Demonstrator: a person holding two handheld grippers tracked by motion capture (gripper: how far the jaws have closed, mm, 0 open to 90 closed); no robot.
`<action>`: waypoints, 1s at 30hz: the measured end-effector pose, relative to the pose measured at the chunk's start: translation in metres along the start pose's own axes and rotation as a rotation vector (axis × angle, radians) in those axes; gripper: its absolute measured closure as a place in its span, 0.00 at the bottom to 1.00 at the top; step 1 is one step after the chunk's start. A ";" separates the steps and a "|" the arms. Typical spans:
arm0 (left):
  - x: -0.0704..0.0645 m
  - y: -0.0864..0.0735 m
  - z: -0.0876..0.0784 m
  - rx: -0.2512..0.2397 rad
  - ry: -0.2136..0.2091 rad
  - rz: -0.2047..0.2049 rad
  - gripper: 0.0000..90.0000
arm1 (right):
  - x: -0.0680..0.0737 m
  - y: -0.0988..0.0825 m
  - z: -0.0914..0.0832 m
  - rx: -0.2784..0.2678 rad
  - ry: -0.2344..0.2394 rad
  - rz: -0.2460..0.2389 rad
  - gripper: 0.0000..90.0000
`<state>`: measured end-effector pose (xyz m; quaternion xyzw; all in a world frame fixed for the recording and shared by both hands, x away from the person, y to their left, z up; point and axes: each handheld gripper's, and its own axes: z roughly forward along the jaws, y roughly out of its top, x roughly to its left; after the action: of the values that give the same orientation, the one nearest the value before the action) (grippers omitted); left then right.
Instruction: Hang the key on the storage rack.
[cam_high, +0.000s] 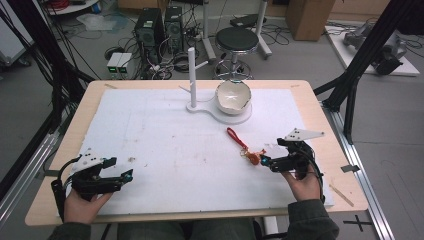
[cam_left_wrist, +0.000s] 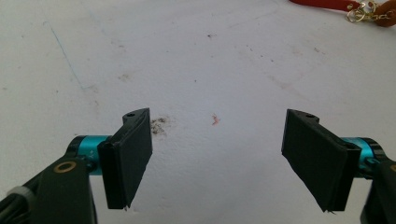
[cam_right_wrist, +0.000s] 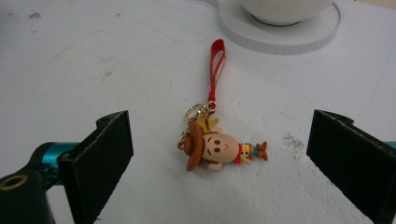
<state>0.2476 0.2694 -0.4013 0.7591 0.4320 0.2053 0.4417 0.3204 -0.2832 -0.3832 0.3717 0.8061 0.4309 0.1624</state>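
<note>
A keychain with a small cowboy figure (cam_right_wrist: 217, 150) and a red strap (cam_right_wrist: 215, 67) lies flat on the white mat. In the high view the keychain (cam_high: 250, 155) sits right of centre, its strap running up and left. My right gripper (cam_high: 266, 161) stands open just right of the figure, and in the right gripper view the figure lies between the two wide-apart jaws, touching neither. My left gripper (cam_high: 127, 175) is open at the near left with only bare mat between its jaws (cam_left_wrist: 217, 161). The keychain's gold rings (cam_left_wrist: 362, 11) peek in at the top right of the left gripper view.
A white bowl (cam_high: 232, 96) sits on a round white base (cam_high: 240, 117) at the back centre, with a white upright post (cam_high: 192, 77) beside it. The white mat (cam_high: 165, 145) covers most of the wooden table (cam_high: 345, 175). Small stains mark the mat.
</note>
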 end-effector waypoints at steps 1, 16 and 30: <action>0.000 0.000 0.000 -0.001 0.000 -0.006 0.28 | 0.000 0.004 0.001 0.002 0.001 0.002 0.07; 0.000 0.001 0.000 -0.001 -0.005 -0.005 0.28 | -0.007 0.040 0.014 0.039 0.001 0.019 0.12; 0.001 0.002 0.001 -0.002 -0.008 -0.005 0.28 | -0.011 0.056 0.039 0.081 0.003 0.028 0.24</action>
<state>0.2494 0.2692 -0.4003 0.7584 0.4320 0.2014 0.4447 0.3757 -0.2491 -0.3607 0.3888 0.8177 0.4007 0.1400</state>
